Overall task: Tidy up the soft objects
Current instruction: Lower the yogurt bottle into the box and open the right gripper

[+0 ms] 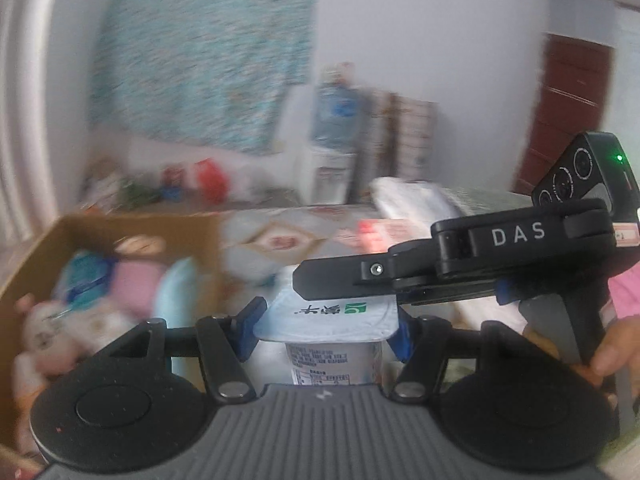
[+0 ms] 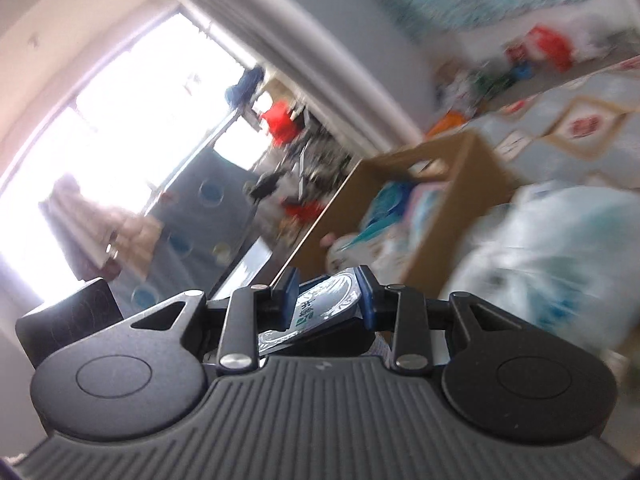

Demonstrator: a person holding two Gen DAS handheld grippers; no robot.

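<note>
Between the blue pads of my left claw [image 1: 326,330] sits a white plastic yoghurt cup with a pale foil lid and a green logo [image 1: 332,320], and the pads are clamped on its sides just under the rim, so the cup hangs upright in my grip. My right claw [image 2: 329,298] is squeezed onto a second foil-lidded cup with the same green mark [image 2: 320,308], tilted over on its side between the narrow-set pads. In the left view that right claw crosses just above the first cup's lid, a black body lettered DAS, with my fingers [image 1: 612,354] wrapped round its handle. Just beyond and to the left stands an open brown cardboard box [image 1: 132,222] holding blurred soft things: a pink plush piece [image 1: 134,284], something pale blue, and a white stuffed toy [image 1: 60,328]. The box rests on a patterned quilted bedspread [image 1: 280,240]. Farther off a turquoise cloth [image 1: 200,56] hangs on the wall
</note>
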